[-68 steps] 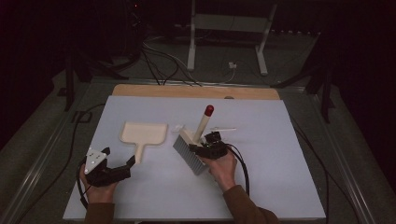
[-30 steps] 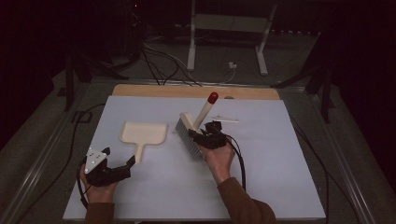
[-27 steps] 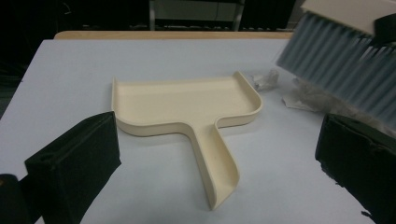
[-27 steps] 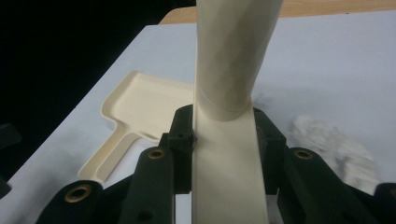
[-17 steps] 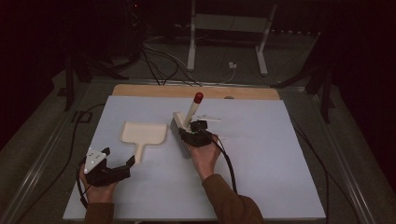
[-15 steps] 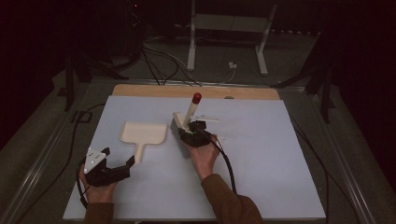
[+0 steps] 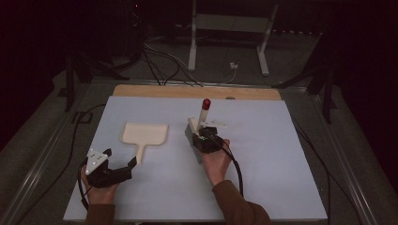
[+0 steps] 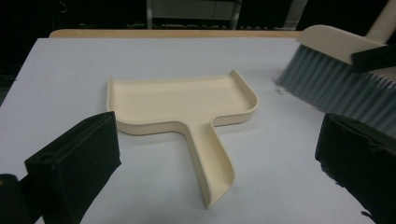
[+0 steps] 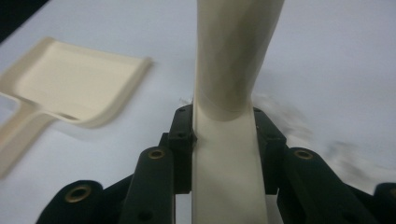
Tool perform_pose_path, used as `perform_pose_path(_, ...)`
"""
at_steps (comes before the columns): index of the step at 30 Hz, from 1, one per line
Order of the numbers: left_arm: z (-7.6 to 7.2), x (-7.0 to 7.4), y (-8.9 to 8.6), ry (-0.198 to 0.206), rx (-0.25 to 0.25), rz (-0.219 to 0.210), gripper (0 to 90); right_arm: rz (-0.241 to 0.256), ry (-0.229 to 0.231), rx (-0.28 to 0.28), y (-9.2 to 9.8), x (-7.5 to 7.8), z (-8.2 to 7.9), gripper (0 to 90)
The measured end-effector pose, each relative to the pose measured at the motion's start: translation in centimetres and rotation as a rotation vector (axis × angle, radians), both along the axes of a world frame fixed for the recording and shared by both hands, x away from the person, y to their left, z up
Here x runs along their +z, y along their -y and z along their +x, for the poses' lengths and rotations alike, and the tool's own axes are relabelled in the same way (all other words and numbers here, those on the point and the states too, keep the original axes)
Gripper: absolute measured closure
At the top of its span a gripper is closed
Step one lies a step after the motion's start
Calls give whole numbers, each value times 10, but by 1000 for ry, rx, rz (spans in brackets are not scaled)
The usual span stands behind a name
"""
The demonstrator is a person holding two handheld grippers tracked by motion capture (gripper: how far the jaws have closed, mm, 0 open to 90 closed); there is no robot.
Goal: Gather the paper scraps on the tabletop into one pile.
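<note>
Brush handle [image 9: 229,140] clamped in right jaws (left jaws wide apart).

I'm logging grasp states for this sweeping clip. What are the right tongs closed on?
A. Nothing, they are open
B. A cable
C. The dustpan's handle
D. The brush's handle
D: in the right gripper view the right tongs clamp both sides of the cream handle of the brush, while the dustpan lies free on the table ahead of the open left tongs.
</note>
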State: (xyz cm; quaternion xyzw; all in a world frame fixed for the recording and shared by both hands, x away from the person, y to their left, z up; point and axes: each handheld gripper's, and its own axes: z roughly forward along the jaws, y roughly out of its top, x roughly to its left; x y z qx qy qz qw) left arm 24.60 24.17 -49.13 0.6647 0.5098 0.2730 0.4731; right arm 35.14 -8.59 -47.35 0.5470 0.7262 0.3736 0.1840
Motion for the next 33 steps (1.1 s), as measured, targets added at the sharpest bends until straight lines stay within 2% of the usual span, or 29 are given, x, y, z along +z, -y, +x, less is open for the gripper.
perform_pose_path(10,0,0,1,-3,-3,3,7,-30,10,-54,34,2,-15,675)
perform_pose_path(17,1,0,1,-6,-4,4,7,10,14,-53,41,6,-18,675)
perform_pose_path(25,1,-1,0,-5,-1,0,7,46,71,-31,43,29,-26,674)
perform_pose_path(33,1,-1,-1,-5,1,-5,7,54,94,-52,66,45,-30,674)
